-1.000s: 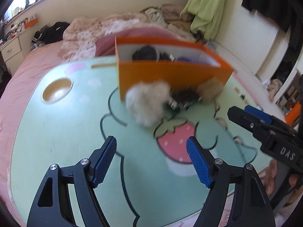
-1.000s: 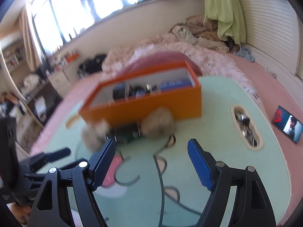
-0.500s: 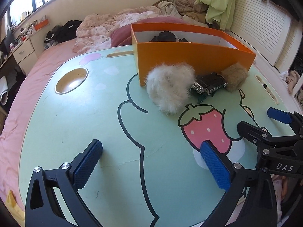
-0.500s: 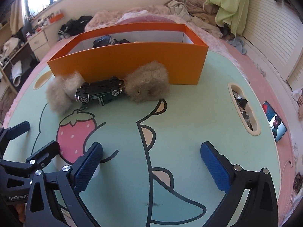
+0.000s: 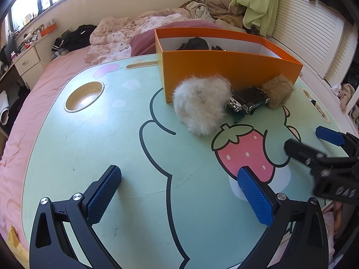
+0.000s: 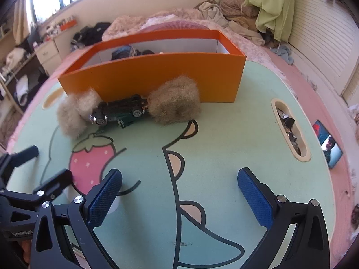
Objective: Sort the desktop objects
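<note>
Toy car (image 6: pixel 120 111) lies on its side on the green table (image 5: pixel 94 148), touching the front wall of the orange box (image 6: pixel 157 76), w/ a white fur ball (image 5: pixel 202 104) at one end & a brown fur ball (image 6: pixel 176 102) at the other. Left gripper (image 5: pixel 179 192) & right gripper (image 6: pixel 179 192) hover near the table's front edge, well short of the car; both sets of jaws have just been opening, now wide, nothing btwn them.

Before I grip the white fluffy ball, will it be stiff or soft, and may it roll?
The white fluffy ball looks soft, so open pads would probably sink into its long fur. It seems light. It may roll little, since it leans on the toy car.
</note>
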